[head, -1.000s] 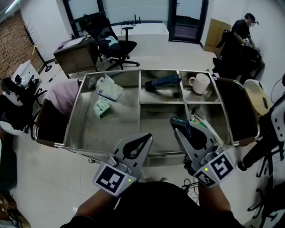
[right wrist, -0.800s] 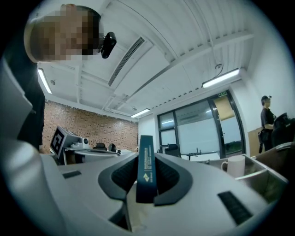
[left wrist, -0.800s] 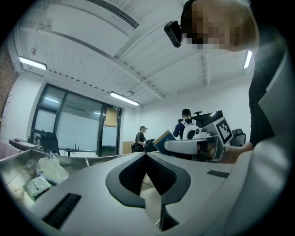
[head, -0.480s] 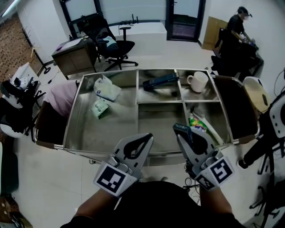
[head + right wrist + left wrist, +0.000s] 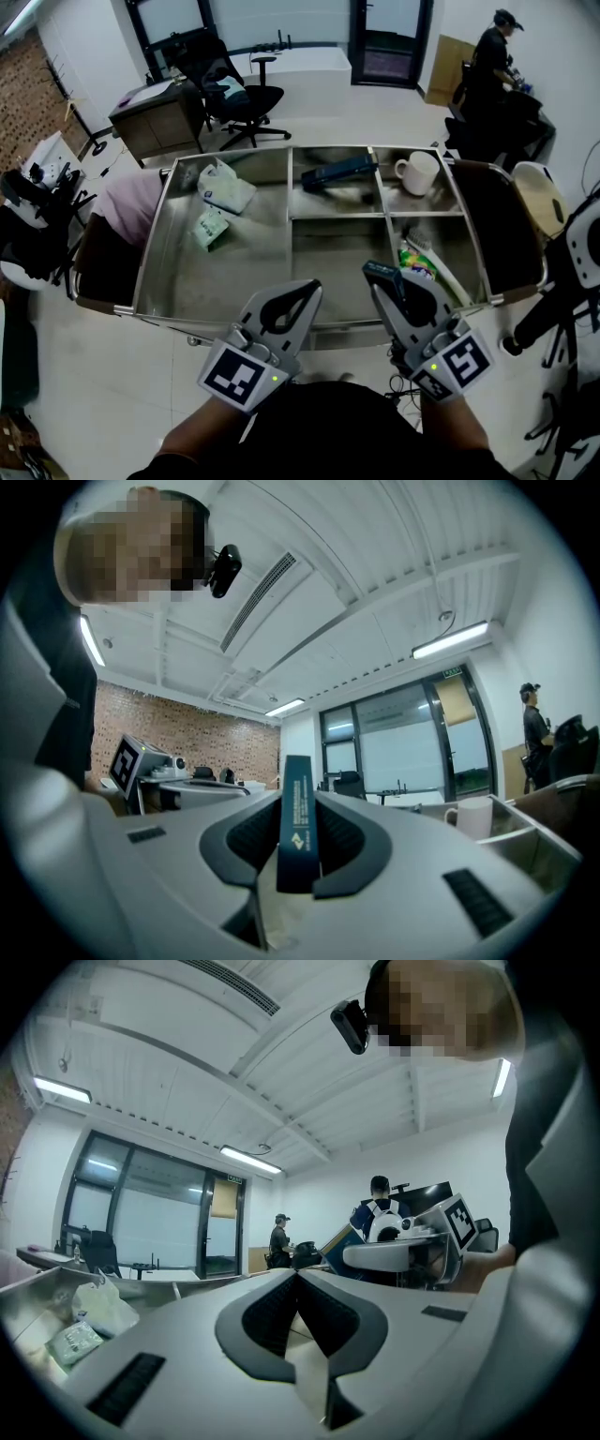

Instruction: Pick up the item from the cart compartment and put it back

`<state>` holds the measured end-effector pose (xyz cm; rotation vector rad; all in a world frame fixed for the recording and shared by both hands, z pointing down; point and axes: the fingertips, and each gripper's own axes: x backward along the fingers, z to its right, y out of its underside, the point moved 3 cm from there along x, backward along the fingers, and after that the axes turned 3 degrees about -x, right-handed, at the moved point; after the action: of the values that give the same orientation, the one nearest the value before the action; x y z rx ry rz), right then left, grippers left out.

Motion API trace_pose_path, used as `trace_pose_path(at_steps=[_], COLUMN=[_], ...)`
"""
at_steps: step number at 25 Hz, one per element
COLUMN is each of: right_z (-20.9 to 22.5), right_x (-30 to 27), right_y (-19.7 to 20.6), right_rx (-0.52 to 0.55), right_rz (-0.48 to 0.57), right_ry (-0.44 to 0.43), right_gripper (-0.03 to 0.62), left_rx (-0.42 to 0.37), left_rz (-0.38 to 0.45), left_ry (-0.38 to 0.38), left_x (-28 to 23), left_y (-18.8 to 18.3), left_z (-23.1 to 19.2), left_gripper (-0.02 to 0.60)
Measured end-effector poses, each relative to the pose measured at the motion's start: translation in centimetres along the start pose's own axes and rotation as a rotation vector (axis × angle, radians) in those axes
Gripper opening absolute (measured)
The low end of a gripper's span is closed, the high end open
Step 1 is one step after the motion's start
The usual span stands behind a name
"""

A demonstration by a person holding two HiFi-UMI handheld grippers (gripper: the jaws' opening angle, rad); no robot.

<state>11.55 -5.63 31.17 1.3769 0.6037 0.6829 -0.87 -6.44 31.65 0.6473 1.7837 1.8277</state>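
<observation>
My right gripper (image 5: 384, 277) hovers over the near edge of the steel cart (image 5: 151, 263), shut on a slim dark blue box (image 5: 379, 272). In the right gripper view the dark blue box (image 5: 298, 829) stands on end between the pads of the right gripper (image 5: 298, 860), white print running along it. My left gripper (image 5: 302, 292) is held beside it at the cart's front edge. In the left gripper view the left gripper (image 5: 297, 1286) has its jaws together with nothing between them.
The cart's compartments hold a white mug (image 5: 419, 172), another dark blue box (image 5: 338, 172), a white bag (image 5: 226, 186), a green packet (image 5: 212, 227) and a colourful packet (image 5: 416, 260). Office chairs (image 5: 234, 89) and a desk stand behind. A person (image 5: 491, 56) is at the far right.
My right gripper has drawn back a little toward me with the box, uncovering the colourful packet in the front right compartment. The left gripper has stayed in place.
</observation>
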Motion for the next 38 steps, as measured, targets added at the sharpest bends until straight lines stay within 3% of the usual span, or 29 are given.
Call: trace_pose_path(at_steps=[18, 38], right_z=[0.3, 1.4], right_x=[-0.7, -5.1], right_y=[-0.6, -2.1], right_rx=[0.011, 0.079], right_rz=[0.01, -0.078], right_ry=[0.012, -0.001], right_gripper=[0.104, 0.103], left_rx=[0.002, -0.001], left_rz=[-0.009, -0.004], left_ry=[-0.025, -0.051], left_x=[0.2, 0.7], left_y=[0.3, 0.2], left_z=[-1.0, -2.8], left_gripper=[0.0, 0.0])
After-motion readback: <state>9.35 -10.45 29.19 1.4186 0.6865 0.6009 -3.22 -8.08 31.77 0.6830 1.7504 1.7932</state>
